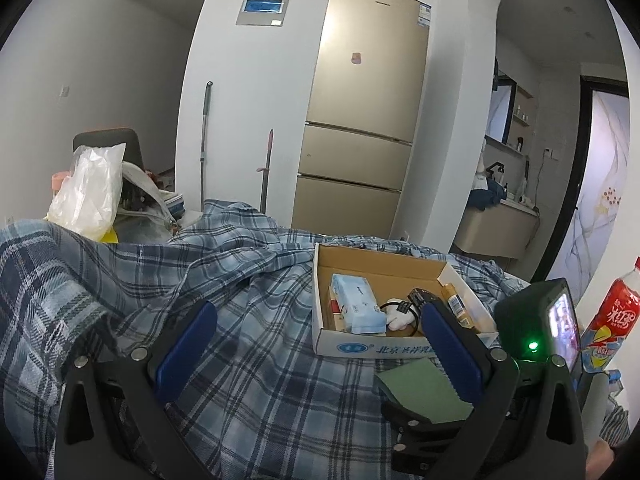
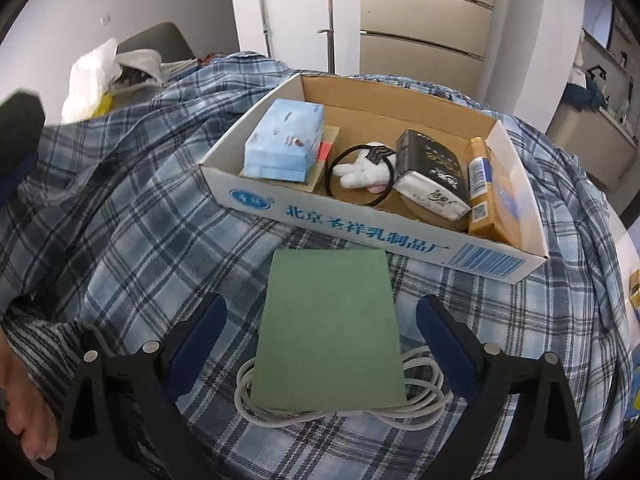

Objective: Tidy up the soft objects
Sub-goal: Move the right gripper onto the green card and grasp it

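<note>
A flat green pad (image 2: pixel 328 328) lies on the plaid cloth (image 2: pixel 120 240), on top of a coiled white cable (image 2: pixel 348 410). My right gripper (image 2: pixel 322 344) is open and straddles the pad, with its blue pads clear of both edges. Just beyond stands a shallow cardboard box (image 2: pixel 376 236) holding a blue tissue pack (image 2: pixel 286 140), a white plush toy (image 2: pixel 360 172), a black tissue pack (image 2: pixel 434 176) and a yellow tube (image 2: pixel 480 184). My left gripper (image 1: pixel 320 356) is open over the cloth, left of the box (image 1: pixel 348 348) and the green pad (image 1: pixel 424 388), with nothing between its fingers.
A red drink bottle (image 1: pixel 616 312) and a black housing with a lit screen (image 1: pixel 536 332) sit at the right. Plastic bags (image 1: pixel 88 196) pile up at the back left. A fridge (image 1: pixel 360 120) stands behind. A person's bare foot (image 2: pixel 24 420) shows at the lower left.
</note>
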The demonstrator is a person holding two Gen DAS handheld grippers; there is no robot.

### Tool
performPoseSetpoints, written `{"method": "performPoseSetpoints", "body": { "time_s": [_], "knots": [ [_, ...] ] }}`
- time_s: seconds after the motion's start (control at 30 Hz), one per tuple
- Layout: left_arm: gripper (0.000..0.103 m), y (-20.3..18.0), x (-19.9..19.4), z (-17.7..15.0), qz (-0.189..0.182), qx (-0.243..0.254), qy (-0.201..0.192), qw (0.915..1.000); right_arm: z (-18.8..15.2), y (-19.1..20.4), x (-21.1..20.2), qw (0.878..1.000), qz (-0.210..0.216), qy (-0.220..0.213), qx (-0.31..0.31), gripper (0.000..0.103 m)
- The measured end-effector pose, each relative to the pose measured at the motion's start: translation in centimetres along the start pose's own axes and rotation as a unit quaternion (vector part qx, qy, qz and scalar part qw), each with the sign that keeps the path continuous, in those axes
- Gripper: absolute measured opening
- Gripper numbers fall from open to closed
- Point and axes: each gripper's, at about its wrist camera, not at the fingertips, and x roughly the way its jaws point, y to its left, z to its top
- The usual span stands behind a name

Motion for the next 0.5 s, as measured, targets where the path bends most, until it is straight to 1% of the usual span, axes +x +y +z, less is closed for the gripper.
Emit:
{"method": "performPoseSetpoints", "body": {
  "time_s": [0.03,0.1,0.13,0.17,0.2,0.23,0.33,0.5],
  "knots": [
    [0.103,-0.1,0.0,0.0,0.0,0.003,-0.001,1.0,0.0,0.1,0.1,1.0,-0.002,0.001,-0.002,0.092],
    [0.103,-0.3,-0.1,0.0,-0.001,0.008,-0.004,1.0,-0.1,0.1,0.3,1.0,-0.005,0.004,-0.003,0.084],
    [0.103,-0.3,-0.1,0.0,-0.002,0.008,-0.004,1.0,-0.1,0.1,0.4,1.0,-0.006,0.005,-0.003,0.082],
    [0.103,-0.3,0.0,0.0,-0.002,0.009,-0.003,1.0,-0.1,0.1,0.5,1.0,-0.006,0.007,-0.004,0.078],
    [0.103,-0.2,0.0,0.0,-0.002,0.008,-0.002,1.0,-0.1,0.1,0.5,1.0,-0.009,0.007,-0.005,0.072],
    [0.103,-0.2,0.0,0.0,-0.003,0.006,-0.002,1.0,-0.1,0.1,0.5,1.0,-0.015,0.007,-0.007,0.071],
    [0.103,0.0,0.1,0.0,-0.005,0.002,-0.001,1.0,0.0,0.0,-0.1,1.0,-0.017,-0.003,-0.007,0.07],
    [0.103,-0.1,0.1,0.0,-0.006,0.008,-0.002,0.9999,0.1,-0.6,-2.0,1.0,-0.012,-0.029,-0.002,0.07]
  ]
}}
